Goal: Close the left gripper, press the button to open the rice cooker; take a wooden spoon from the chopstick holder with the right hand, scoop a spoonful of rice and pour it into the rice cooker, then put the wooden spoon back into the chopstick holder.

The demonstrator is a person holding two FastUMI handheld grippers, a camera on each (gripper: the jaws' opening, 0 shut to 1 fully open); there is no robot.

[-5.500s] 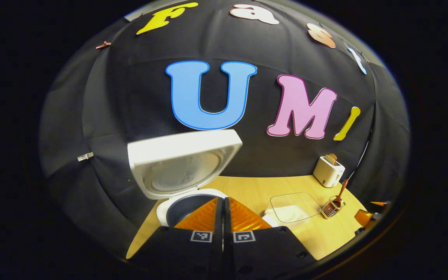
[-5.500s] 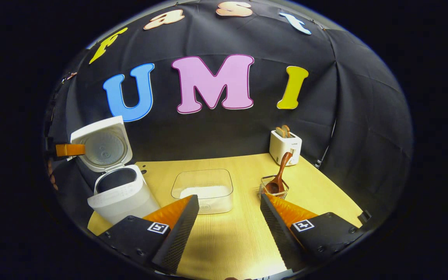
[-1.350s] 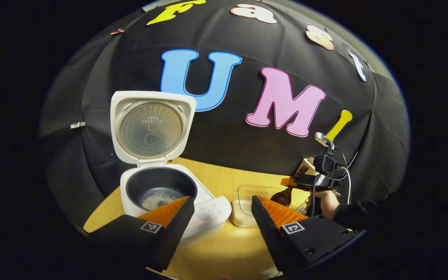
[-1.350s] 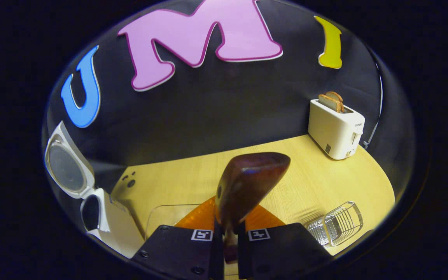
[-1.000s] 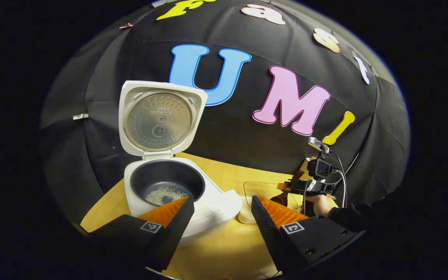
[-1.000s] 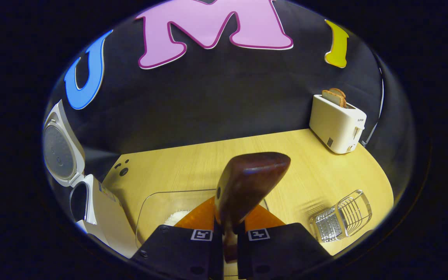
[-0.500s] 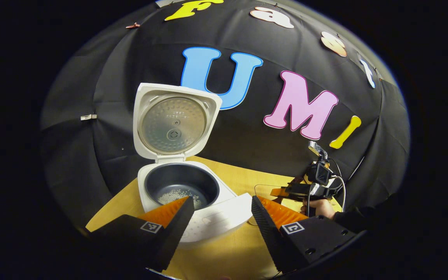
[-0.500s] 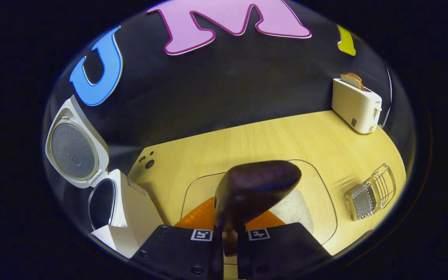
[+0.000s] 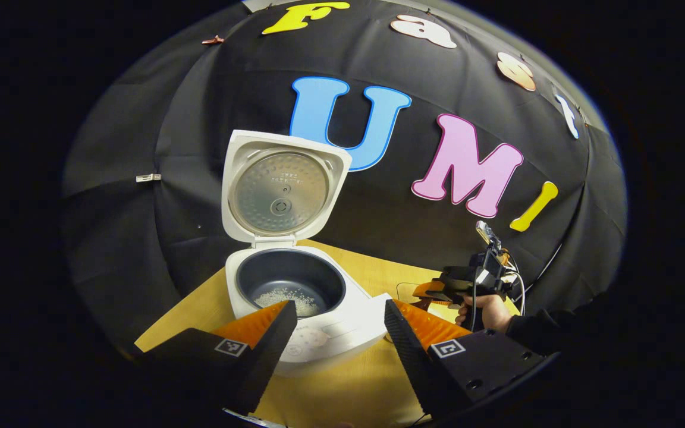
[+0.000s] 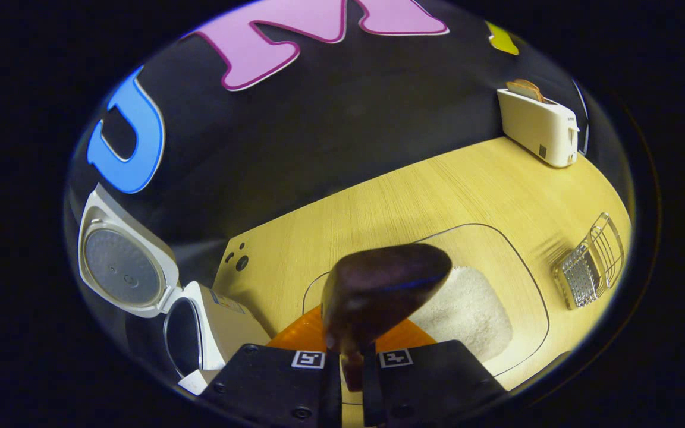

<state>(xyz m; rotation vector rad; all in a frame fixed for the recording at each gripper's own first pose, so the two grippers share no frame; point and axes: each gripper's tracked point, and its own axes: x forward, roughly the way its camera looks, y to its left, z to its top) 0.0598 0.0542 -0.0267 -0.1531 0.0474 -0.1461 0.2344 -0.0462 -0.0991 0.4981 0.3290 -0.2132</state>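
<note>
- The right tool (image 10: 351, 356) is clamped tight on the handle of the wooden spoon (image 10: 381, 291), whose bowl hangs back-side up over the clear rice container (image 10: 521, 273) on the worktop (image 10: 414, 184).
- The left tool (image 9: 336, 333) is wide open and holds nothing; it hovers in front of the rice cooker (image 9: 319, 321), well clear of the scooping.
- The cooker's lid (image 9: 280, 190) stands upright, and some grains already lie in the dark inner pot (image 9: 289, 285).
- The step in hand looks like the scoop: the spoon should probably turn hollow-side up, dip into the heap of rice (image 10: 467, 309) and come out level.
- A slow, flat carry towards the pot would likely keep grains off the worktop.
- The wire chopstick holder (image 10: 592, 261) stands empty just beyond the container, with the toaster (image 10: 539, 128) well behind.
</note>
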